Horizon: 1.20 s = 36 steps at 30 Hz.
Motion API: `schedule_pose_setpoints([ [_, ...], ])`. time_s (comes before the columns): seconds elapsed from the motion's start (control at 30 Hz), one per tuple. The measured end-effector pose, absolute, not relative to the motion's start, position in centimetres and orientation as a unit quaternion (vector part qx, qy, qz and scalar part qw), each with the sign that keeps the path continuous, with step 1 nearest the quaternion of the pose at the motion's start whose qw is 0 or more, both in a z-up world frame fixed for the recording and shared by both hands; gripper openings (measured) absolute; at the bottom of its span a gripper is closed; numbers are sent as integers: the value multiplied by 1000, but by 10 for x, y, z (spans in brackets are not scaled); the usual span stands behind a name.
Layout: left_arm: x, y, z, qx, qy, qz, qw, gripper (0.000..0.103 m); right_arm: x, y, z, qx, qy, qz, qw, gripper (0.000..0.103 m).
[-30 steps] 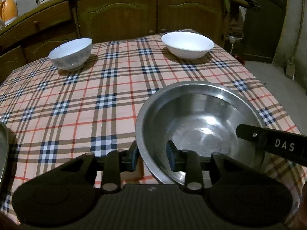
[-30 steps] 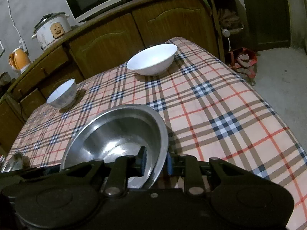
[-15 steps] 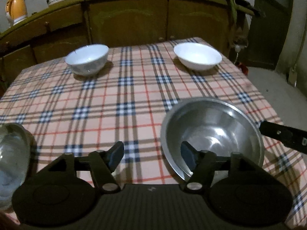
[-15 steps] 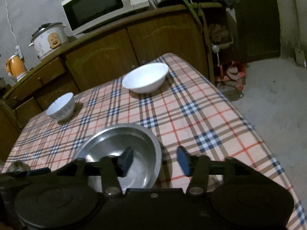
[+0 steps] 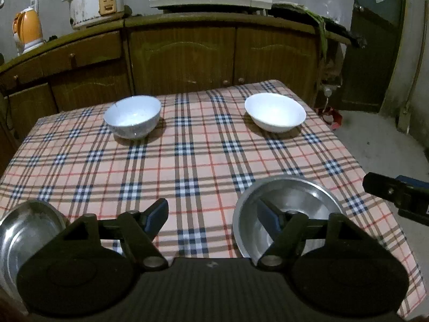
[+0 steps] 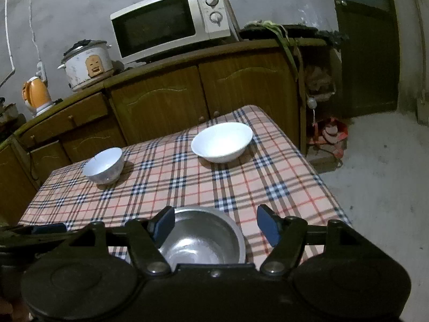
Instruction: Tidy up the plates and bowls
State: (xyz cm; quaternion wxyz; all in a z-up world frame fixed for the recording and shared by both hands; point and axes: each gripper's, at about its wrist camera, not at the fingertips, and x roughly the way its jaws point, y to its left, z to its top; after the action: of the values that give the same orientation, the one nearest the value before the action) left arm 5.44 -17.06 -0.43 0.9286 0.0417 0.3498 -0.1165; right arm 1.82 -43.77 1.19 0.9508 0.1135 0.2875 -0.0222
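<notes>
Both my tongs, left tongs (image 5: 211, 218) and right tongs (image 6: 215, 224), have just spread wide, empty above the steel bowl (image 5: 305, 196) on the bench (image 5: 193, 155).

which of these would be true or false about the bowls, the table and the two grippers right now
1. Two white bowls sit at the far side of the table. True: the deeper white bowl and the shallow white bowl.
2. The left gripper is clamped on the steel bowl. False: its jaws have just been opening and hold nothing.
3. The right gripper holds a white bowl. False: it is open and empty.
4. The tablecloth is plaid. True.
5. A second steel bowl sits at the near left. True.
</notes>
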Motion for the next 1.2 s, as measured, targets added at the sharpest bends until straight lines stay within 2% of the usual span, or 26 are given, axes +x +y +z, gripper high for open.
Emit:
schedule_pose_setpoints([
  [0.8, 85, -185, 14, 49, 333, -132, 932, 76, 60, -447, 36, 86, 268, -25, 959, 81],
  [1.2, 118, -195, 22, 47, 325, -133, 935, 77, 110, -465, 48, 83, 257, -33, 962, 81],
])
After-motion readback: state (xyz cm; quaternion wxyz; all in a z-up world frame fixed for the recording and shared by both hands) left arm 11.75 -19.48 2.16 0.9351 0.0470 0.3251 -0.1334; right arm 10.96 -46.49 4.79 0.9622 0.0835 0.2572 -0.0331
